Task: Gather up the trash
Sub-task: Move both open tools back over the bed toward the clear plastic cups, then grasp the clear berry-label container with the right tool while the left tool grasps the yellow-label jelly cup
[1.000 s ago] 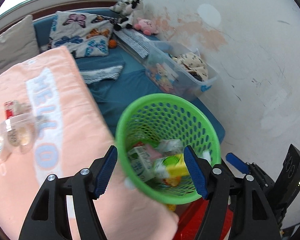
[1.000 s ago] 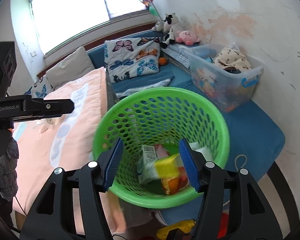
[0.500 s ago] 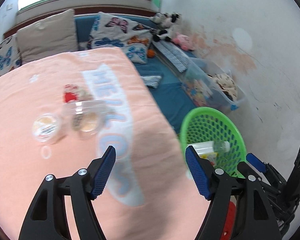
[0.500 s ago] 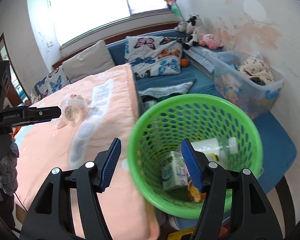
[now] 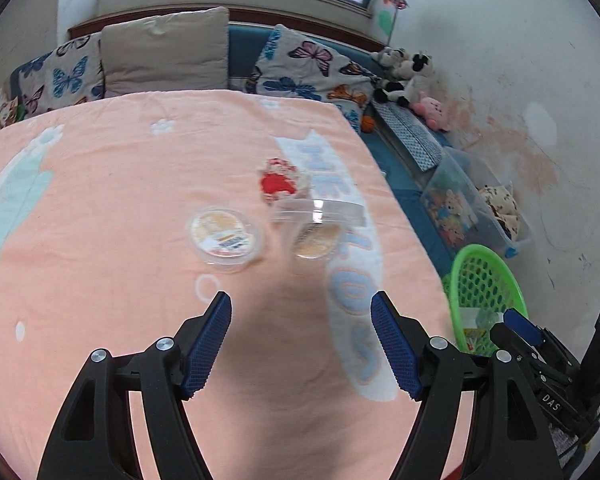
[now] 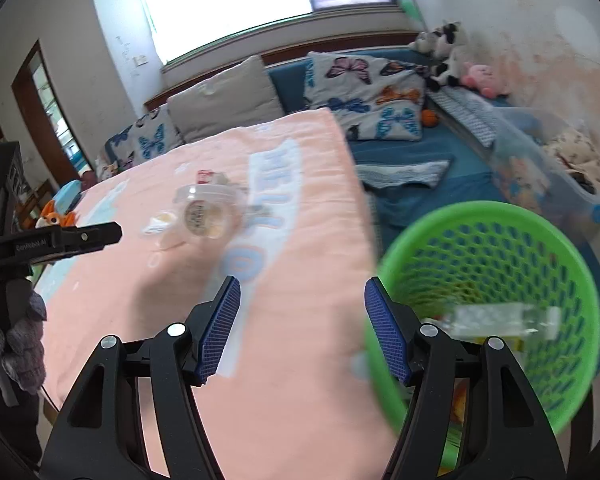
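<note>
Trash: a clear plastic tub (image 5: 319, 222), a round lid (image 5: 225, 237) and a red-printed wrapper (image 5: 280, 179) lie close together mid-blanket (image 5: 100, 200). All likely light, thin, crushable; pinch the tub at its rim. Left gripper (image 5: 301, 342) gapes empty; right gripper (image 6: 302, 326), jaws just widened, holds nothing. Green basket (image 6: 540, 216) stands beside the bed.
</note>
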`<state>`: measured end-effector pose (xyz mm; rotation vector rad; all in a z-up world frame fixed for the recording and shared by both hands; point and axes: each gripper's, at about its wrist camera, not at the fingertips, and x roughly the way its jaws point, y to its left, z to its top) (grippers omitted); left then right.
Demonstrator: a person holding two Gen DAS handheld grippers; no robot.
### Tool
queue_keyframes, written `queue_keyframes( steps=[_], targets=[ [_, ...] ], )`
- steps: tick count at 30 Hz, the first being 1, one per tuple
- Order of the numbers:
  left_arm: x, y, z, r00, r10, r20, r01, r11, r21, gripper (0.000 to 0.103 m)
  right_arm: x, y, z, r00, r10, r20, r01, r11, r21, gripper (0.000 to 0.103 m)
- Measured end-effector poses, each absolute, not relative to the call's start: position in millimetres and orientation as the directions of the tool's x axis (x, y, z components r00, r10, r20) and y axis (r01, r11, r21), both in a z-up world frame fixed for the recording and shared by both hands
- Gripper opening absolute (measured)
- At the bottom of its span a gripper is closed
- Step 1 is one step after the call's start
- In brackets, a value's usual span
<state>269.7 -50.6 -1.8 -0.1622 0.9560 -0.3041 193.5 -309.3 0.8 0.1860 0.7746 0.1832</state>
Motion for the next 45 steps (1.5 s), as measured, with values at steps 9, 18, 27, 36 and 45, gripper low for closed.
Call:
queue_keyframes(
  steps=[9,18,27,36,45],
  targets=[
    [279.4,-8.2,-6.8,0.555,-0.296,-0.777,0.099,0.951,-0.292,0.070,235.7,-254.7,3.7,0.663,0.333,-0.671,-0.208,0.942,0.262,0.074],
    [287.3,22.5,-15.0,0.555,-0.281,-0.783,0.039,0.949,-0.312,0.070,289.4,-214.1,9.3,0.622,0.396,-0.676,-0.264,0.918,0.296,0.089],
    [295.7,31.8,-19.6,0.555,-0.284,-0.782,0.031,0.946,-0.322,0.077,346.5,-198.5,-1.1,0.545,0.428,-0.721,-0.250,0.904,0.348,0.094],
    [303.0,35.0,-30.2,0.538,-0.277,-0.797,0.035,0.951,-0.307,0.077,372.6,-188.3,-24.3,0.481,0.385,-0.788,-0.248,0.922,0.298,0.094],
    [310.0,23.0,-46.4,0.509,-0.267,-0.819,0.081,0.961,-0.263,0.078,371.2,-194.7,-31.7,0.467,0.410,-0.784,-0.247,0.911,0.329,0.087]
  ],
)
